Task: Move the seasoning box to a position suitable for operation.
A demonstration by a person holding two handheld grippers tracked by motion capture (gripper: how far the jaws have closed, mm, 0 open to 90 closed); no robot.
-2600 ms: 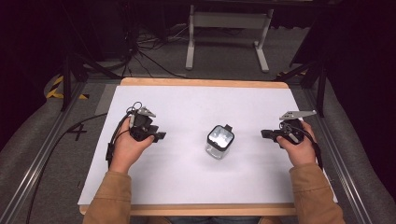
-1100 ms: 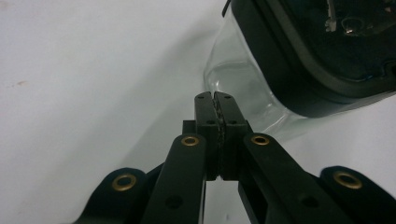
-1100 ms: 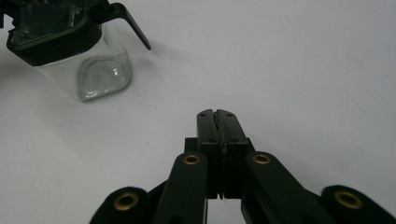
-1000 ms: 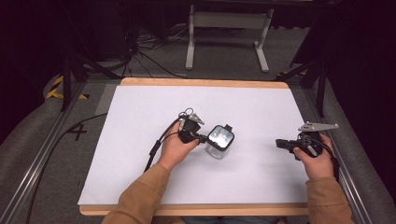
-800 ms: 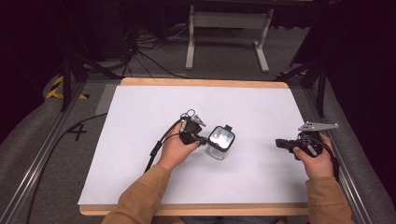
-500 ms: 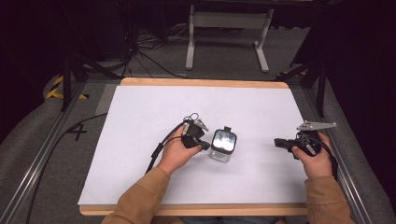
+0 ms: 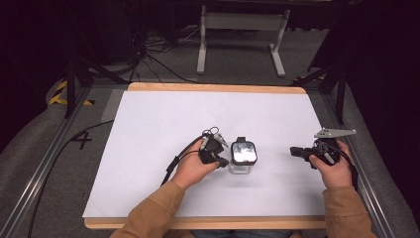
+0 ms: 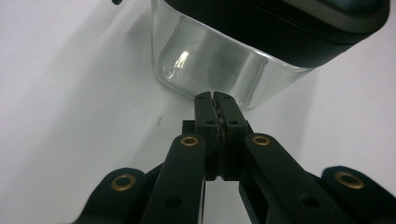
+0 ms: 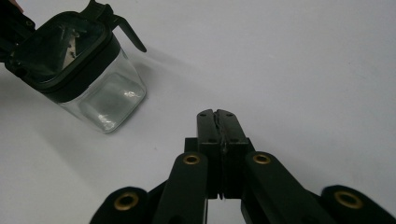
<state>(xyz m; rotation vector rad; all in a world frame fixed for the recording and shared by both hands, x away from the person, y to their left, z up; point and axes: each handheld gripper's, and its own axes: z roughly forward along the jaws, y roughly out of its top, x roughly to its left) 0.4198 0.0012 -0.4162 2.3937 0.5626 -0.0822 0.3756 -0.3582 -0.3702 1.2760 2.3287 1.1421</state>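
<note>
Glass jar (image 7: 242, 165) with black lid (image 7: 242, 151) mid-table; left gripper (image 7: 221, 161) pressed together, tips against its left wall. Right gripper (image 7: 293, 150) together, well right, empty.

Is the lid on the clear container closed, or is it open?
Closed. The black lid sits flat on the clear container, covering its whole rim, in the high view and the right gripper view. Whether its latch is locked, I cannot tell.

On the table (image 7: 148, 124), the jar (image 7: 242, 158) stands between left gripper (image 7: 220, 161) and right gripper (image 7: 297, 151).
</note>
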